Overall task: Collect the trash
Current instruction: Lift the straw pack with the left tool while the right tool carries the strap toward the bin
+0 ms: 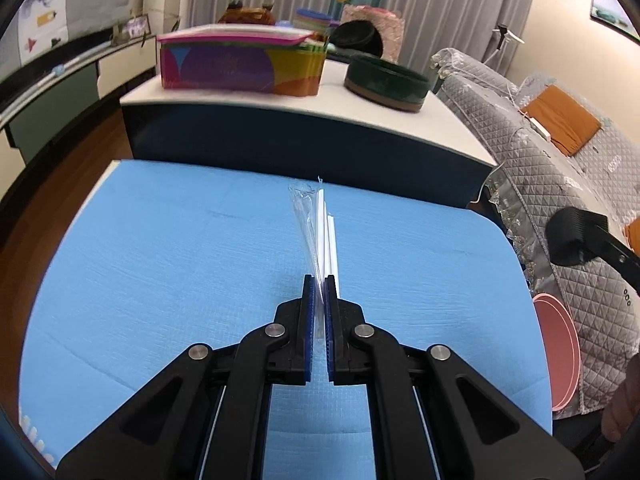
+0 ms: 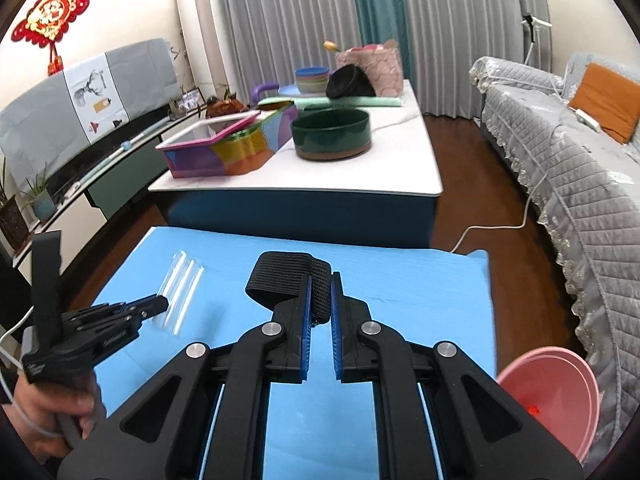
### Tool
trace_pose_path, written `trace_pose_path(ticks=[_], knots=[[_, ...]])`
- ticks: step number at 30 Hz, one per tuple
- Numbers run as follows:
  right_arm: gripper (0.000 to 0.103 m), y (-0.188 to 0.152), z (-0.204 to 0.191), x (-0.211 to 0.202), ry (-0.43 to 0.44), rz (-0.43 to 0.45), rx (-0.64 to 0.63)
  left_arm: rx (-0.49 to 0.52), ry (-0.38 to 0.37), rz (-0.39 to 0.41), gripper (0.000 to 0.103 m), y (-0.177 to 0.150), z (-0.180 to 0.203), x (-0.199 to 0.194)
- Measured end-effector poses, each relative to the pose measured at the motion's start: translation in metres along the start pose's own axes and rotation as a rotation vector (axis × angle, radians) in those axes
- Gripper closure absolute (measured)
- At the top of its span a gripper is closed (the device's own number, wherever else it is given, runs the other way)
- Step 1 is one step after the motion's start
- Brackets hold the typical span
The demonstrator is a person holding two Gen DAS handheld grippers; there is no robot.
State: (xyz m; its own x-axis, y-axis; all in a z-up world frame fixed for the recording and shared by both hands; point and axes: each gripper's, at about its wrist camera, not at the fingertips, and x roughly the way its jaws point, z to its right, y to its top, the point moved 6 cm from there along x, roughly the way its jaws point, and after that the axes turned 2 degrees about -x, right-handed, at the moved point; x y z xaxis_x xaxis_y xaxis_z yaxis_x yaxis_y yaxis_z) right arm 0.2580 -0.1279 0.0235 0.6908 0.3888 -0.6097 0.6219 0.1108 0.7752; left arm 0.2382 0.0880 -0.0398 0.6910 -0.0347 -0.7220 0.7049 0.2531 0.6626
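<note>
**Both hand-held grippers loaded over the blue tabletop**

The left hand-held gripper (image 1: 319,280) is clamped on a clear plastic sleeve of white straws (image 1: 320,232), which sticks out from between its blue pads toward 12 o'clock above the blue tabletop (image 1: 160,280). In the right wrist view the same sleeve (image 2: 182,292) shows at 10 o'clock, lifted off the surface in the left hand-held gripper (image 2: 162,303), with the person's hand (image 2: 48,412) wrapped round the handle at 8 o'clock.

The right hand-held gripper (image 2: 321,276) is pinched shut on a black elastic strap (image 2: 288,276), whose loop bulges out toward 11 o'clock of the fingers, above the blue tabletop (image 2: 420,300).

A pink basin (image 2: 560,392) sits off the tabletop's edge at 4 o'clock, beside the grey quilted sofa (image 2: 580,180); a small red scrap lies inside it. At 12 o'clock, on a white table (image 2: 400,160), stand a colourful box (image 2: 228,148) and a dark green round bowl (image 2: 332,132).
</note>
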Motion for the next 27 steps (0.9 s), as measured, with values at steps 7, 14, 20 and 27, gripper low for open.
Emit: trace_pose_path(ticks=[7, 14, 20, 27], knots=[[0.094, -0.023, 0.022, -0.030, -0.024, 0.051, 0.054, 0.010, 0.008, 0.047, 0.098, 0.003, -0.002, -0.021], [0.094, -0.037, 0.042, -0.041, -0.048, 0.082, 0.097, 0.023, 0.012, 0.064, 0.098, 0.000, 0.002, -0.030], [0.094, -0.043, 0.061, -0.053, -0.075, 0.102, 0.109, 0.047, 0.005, 0.067, 0.098, 0.002, 0.017, -0.026], [0.094, -0.045, 0.077, -0.065, -0.107, 0.124, 0.117, 0.112, -0.012, 0.078, 0.098, 0.001, 0.047, -0.022]])
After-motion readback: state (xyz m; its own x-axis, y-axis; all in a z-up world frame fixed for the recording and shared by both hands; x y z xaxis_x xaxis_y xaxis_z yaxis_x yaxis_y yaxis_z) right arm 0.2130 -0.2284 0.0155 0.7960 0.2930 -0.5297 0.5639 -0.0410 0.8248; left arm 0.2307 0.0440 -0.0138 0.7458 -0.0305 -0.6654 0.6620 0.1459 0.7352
